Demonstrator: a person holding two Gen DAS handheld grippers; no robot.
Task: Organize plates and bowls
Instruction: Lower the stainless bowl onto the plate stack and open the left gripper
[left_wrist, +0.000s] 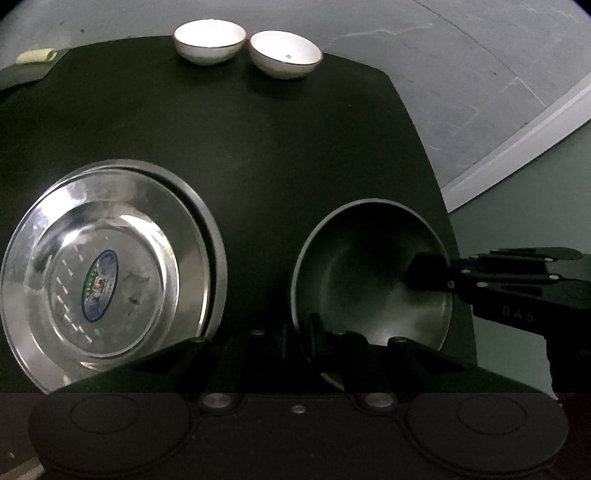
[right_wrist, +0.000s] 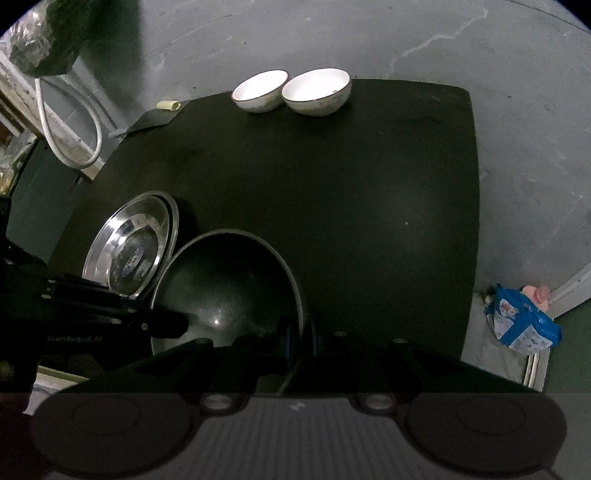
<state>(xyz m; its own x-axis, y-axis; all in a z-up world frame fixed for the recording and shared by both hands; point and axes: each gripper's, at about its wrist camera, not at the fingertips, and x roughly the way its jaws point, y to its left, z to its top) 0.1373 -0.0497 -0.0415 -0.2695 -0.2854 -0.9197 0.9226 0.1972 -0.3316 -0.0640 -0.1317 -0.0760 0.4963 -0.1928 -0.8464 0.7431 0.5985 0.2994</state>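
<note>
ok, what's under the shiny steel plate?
The shiny steel plate sits on a second plate, offset so only that one's grey rim shows along the right side. The rest of it, and anything beneath, is covered.

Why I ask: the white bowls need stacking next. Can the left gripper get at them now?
Probably not yet. The left gripper is shut on the rim of the dark bowl, as is the right gripper, so it must let go first. Nothing stands between it and the white bowls at the far edge.
</note>
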